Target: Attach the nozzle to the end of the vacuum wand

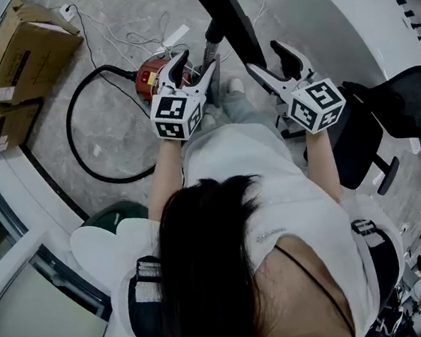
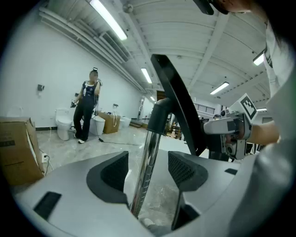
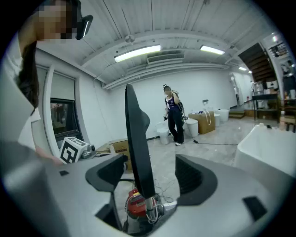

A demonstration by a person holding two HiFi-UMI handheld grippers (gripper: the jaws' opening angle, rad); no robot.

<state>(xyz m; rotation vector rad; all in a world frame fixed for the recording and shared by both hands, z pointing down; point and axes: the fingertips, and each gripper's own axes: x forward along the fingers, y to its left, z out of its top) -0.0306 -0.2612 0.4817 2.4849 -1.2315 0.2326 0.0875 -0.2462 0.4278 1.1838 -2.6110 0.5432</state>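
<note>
Hair [image 1: 206, 263] fills bottom centre; above, left hand-held gripper [image 1: 197, 62] gapes around wand [image 1: 209, 53], right hand-held gripper [image 1: 264, 56] gapes around nozzle [image 1: 227, 15].

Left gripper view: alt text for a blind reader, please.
The chrome vacuum wand stands between the left gripper's open jaws, unclamped, and a black nozzle sits on its upper end. The right gripper shows at right.

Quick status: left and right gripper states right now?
Left gripper: jaws open, wand in the gap, not clamped.
Right gripper: jaws open, nozzle in the gap, not clamped.
</note>
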